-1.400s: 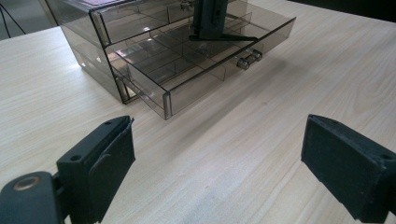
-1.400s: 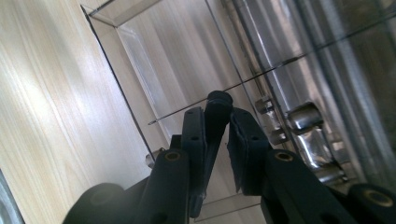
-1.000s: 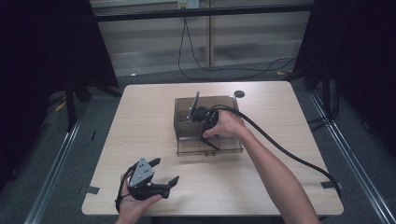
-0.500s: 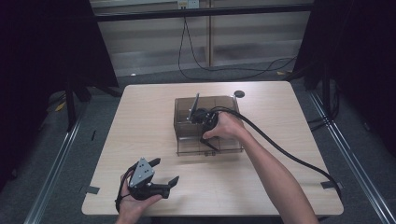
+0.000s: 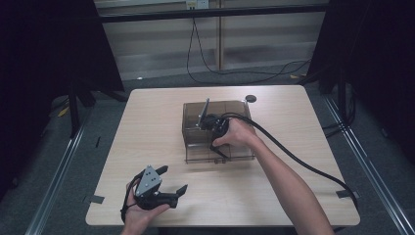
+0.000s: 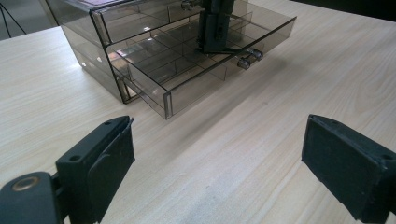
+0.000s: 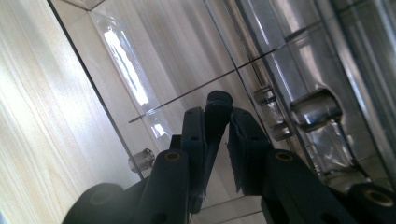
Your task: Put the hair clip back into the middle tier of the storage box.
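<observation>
At mid-table (image 5: 293, 186), a smoky clear box (image 5: 195, 122), long side toward the person. Lower drawer (image 5: 235, 155) pulled out toward the near edge, split into small compartments by clear walls, with two clear knobs (image 6: 250, 57) on its front. Right gripper (image 5: 218, 149) down inside that drawer, close behind the front wall, held from above by the right hand (image 5: 240, 134), grey plate tilted up toward the box's left half. In the left gripper view, upright in the drawer (image 6: 187, 88) just behind the knobs. Jaws clenched: in the right gripper view, pads (image 7: 243, 140) drawn close around a small dark piece (image 7: 217, 101) with a rounded tip standing between them at the gripper's (image 7: 219, 116) end; cannot tell what the piece is. Around it, clear walls and glare, pale wood grain at the left. Thick black cable (image 5: 293, 159) trailing from that gripper across the table's right side and off its edge. Left gripper (image 5: 172, 179) well apart from the box, near the table's front left, low over bare wood in the left hand (image 5: 142, 210), pointed roughly toward the drawer. Jaws released, spread wide, nothing between them (image 6: 217, 140) but table. Near the far edge, beyond the box, a small black disc (image 5: 250, 98).
</observation>
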A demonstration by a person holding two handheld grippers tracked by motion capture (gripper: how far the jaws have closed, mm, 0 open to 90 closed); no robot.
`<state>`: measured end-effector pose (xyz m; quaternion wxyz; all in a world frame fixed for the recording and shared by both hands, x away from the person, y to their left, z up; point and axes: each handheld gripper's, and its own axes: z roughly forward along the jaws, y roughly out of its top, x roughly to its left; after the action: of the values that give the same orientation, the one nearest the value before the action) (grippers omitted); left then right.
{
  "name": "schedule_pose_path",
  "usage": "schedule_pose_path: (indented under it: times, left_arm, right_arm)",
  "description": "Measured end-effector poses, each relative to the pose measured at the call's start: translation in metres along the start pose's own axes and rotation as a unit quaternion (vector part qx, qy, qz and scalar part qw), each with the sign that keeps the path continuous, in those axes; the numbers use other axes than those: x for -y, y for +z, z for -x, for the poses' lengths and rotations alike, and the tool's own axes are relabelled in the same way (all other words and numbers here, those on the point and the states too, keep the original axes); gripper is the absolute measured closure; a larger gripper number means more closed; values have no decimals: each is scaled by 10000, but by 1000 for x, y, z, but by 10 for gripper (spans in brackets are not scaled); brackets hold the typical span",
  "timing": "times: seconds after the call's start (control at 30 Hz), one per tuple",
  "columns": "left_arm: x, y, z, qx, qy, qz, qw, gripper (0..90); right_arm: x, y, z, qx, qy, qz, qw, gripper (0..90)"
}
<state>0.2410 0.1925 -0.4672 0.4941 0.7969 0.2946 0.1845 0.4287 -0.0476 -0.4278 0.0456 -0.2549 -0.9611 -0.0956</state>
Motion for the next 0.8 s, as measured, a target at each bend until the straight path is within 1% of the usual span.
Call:
schedule_pose_path:
  times: [0.07,0.13,0.17,0.57,0.8]
  left_arm:
    - [0,0,0,-8,8,-11,10000,93]
    - [0,0,0,-8,21,-14,10000,93]
    - [0,0,0,-12,24,-14,10000,93]
    - [0,0,0,-1,20,0,10000,93]
    - [0,0,-1,0,20,-17,10000,93]
  right_arm:
    - [0,0,0,-2,6,0,10000,771]
    - [0,0,-1,-28,-48,-5,10000,771]
    - [0,1,-1,-3,-32,7,10000,771]
    - [0,2,-1,-23,-18,-22,10000,769]
    - [0,1,-2,-28,2,24,10000,746]
